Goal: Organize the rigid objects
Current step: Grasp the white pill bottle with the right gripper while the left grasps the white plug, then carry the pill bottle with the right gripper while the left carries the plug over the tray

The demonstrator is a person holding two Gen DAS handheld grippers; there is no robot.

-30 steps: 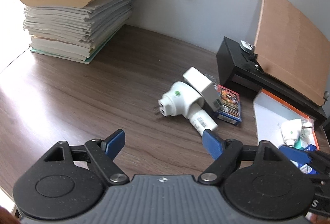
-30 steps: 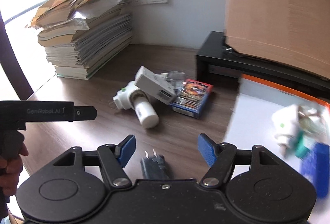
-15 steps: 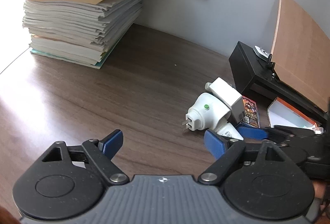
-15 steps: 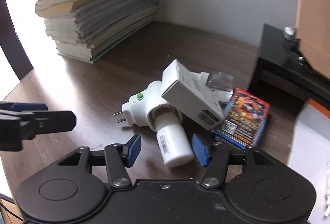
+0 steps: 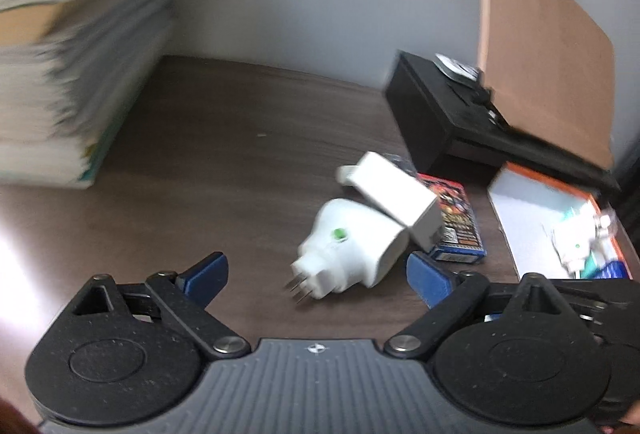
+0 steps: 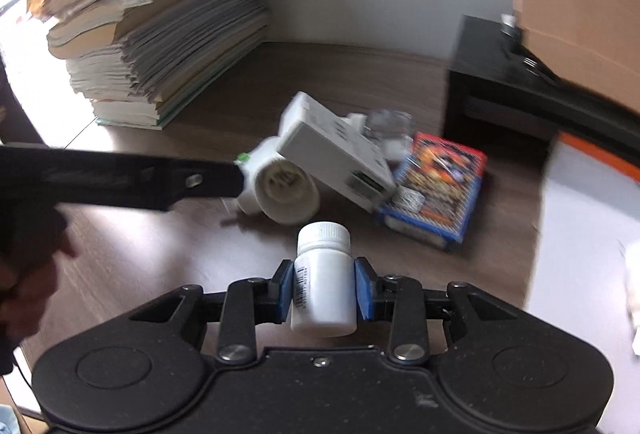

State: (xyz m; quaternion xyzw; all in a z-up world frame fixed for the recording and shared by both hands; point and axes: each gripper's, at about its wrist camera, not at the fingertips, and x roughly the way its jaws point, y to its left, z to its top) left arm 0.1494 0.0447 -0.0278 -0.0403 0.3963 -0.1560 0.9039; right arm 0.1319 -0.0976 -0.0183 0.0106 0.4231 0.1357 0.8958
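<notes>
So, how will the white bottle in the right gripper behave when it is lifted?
The white bottle looks like rigid plastic, so the right gripper, shut on its sides, probably won't deform it. Its smooth round body might slip or rotate. Laid down, it would likely roll.

The left gripper [image 5: 318,270] has its jaws opening over the dark wooden table [image 5: 208,154], and nothing is pressed between the blue pads. A white plug adapter [image 5: 352,254] lies in the gap, nearer the right-hand pad, prongs toward the camera, with a white rectangular charger [image 5: 394,194] leaning on its far end. Beyond the right pad lie a colourful small box [image 5: 458,226], a white tray with an orange rim [image 5: 524,218] and a black stand [image 5: 432,114]; a blurred paper stack [image 5: 68,54] rises far beyond the left pad.
</notes>
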